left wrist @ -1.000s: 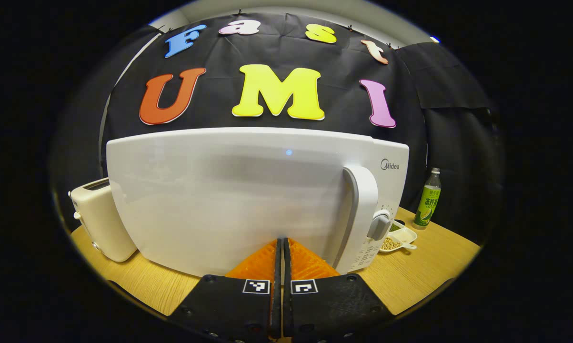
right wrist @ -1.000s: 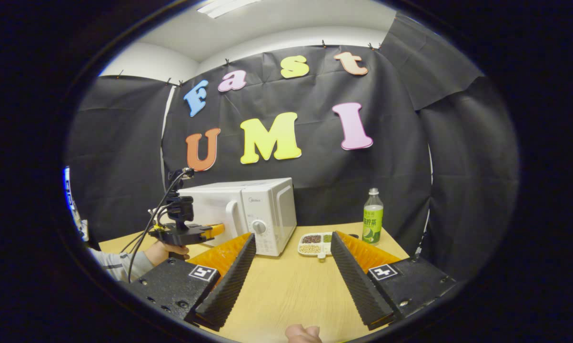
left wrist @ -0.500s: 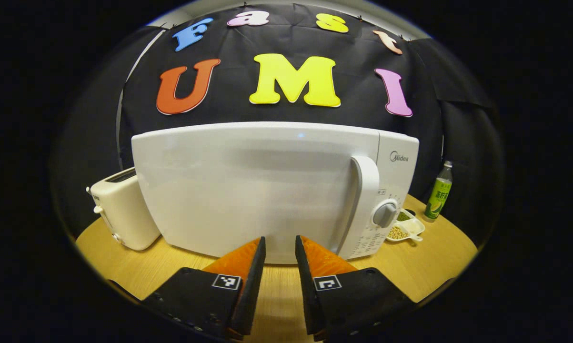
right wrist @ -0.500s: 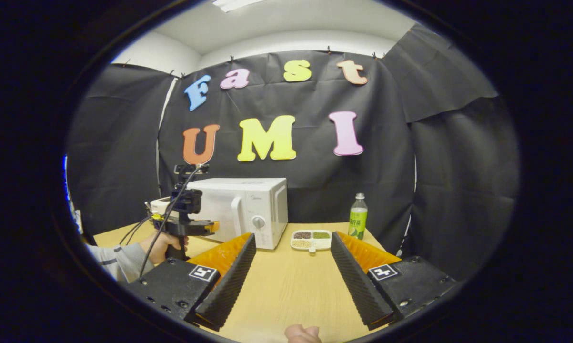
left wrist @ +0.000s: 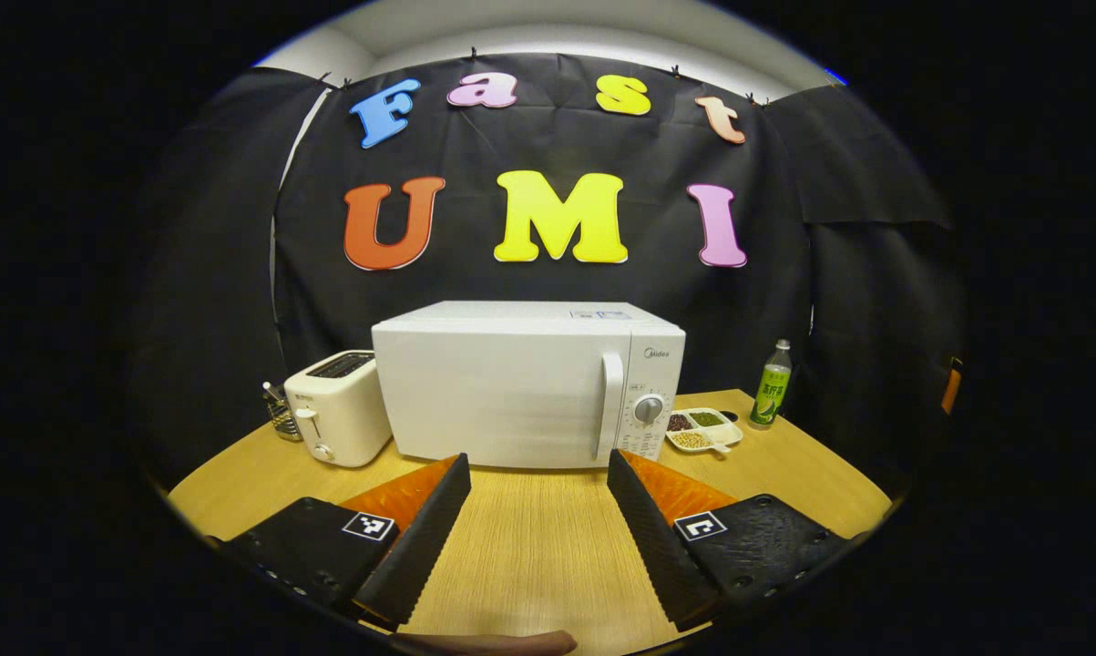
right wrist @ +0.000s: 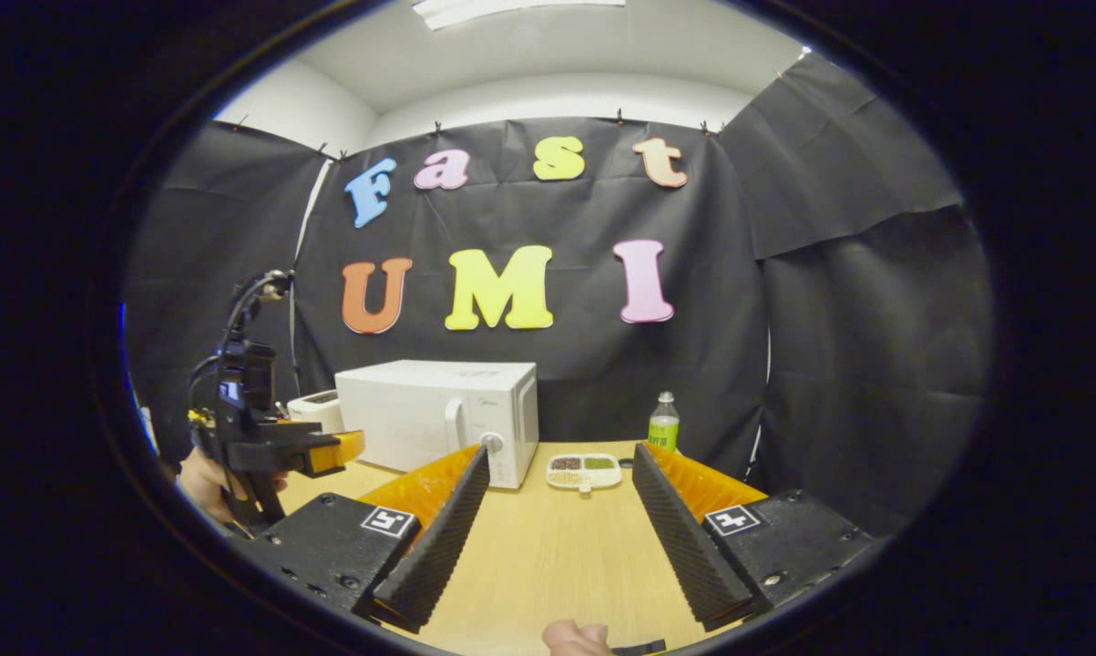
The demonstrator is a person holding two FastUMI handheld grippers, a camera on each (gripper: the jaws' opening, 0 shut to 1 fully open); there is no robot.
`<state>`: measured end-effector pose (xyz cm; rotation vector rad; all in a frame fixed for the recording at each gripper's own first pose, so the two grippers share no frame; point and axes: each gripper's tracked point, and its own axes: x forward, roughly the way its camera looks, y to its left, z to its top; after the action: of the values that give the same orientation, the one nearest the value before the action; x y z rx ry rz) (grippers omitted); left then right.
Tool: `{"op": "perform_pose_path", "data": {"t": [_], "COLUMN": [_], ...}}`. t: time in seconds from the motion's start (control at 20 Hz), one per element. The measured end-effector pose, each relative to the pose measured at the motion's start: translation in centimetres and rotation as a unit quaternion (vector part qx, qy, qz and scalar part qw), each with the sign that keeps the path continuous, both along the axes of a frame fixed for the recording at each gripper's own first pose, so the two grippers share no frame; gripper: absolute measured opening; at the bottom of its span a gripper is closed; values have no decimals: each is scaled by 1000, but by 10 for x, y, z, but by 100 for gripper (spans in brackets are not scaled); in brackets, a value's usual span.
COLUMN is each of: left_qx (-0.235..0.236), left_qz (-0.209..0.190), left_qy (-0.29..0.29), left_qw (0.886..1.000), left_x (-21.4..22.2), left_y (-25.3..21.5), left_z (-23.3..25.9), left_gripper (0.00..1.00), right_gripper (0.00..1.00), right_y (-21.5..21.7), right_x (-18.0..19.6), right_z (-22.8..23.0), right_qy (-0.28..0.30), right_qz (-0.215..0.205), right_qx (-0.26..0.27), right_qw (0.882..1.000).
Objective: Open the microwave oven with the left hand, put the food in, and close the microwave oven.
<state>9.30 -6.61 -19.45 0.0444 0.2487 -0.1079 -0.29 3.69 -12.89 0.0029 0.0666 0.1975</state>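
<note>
- Looking along my left gripper (left wrist: 534,474), I have its jaws wide apart with nothing between them, hovering over the near edge of the table (left wrist: 529,556), well short of the microwave oven (left wrist: 527,383).
- My right gripper (right wrist: 557,487) has its jaws wide too and carries nothing, low over the table's near edge.
- Door check: the microwave oven sits toward the back of the table, door flush and closed, and the handle (left wrist: 610,405) has no finger on it.
- The food tray (left wrist: 704,429), a divided white dish of beans and grains, rests on the table just beside the oven's control side, outside the oven, with a green bottle (left wrist: 771,384) behind it toward the back right corner.
- A toaster (left wrist: 338,407) stands just beside the oven's other side.
- My read: nothing is visibly done. Opening, loading the dish and closing all appear to lie ahead.
- From the right gripper view, the left gripper and the hand (right wrist: 203,481) holding it hang off the table's left edge, apart from the oven.
</note>
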Motion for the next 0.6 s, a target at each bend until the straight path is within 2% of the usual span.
{"op": "perform_pose_path", "data": {"t": [0.05, 0.1, 0.3, 0.35, 0.5, 0.55, 0.6], "left_qx": [-6, -10, 13, 22, 35, 34, 31], "left_qz": [4, 10, 12, 10, 8, 14, 16], "left_qy": [0, -3, -48, -55, -92, -102, -104], "left_qw": [1000, 1000, 999, 998, 995, 994, 994], "left_x": [-19, -37, -110, -128, -172, -180, -186], "left_y": [3, 8, 18, 19, 17, 18, 18], "left_z": [15, 29, 82, 90, 112, 117, 117], "left_gripper": [95, 95, 95, 95, 95, 95, 96], "right_gripper": [100, 92, 92, 100, 100, 92, 100], "right_y": [-2, -2, 6, 7, 12, 13, 13], "right_x": [-5, -13, -46, -53, -69, -73, -76], "right_z": [11, 21, 47, 51, 60, 62, 62], "right_qy": [-4, -10, -15, -19, -33, -37, -40], "right_qz": [-5, -5, 15, 19, 30, 33, 35], "right_qx": [3, 8, 21, 20, 11, 7, 4], "right_qw": [1000, 1000, 1000, 999, 999, 999, 999]}}
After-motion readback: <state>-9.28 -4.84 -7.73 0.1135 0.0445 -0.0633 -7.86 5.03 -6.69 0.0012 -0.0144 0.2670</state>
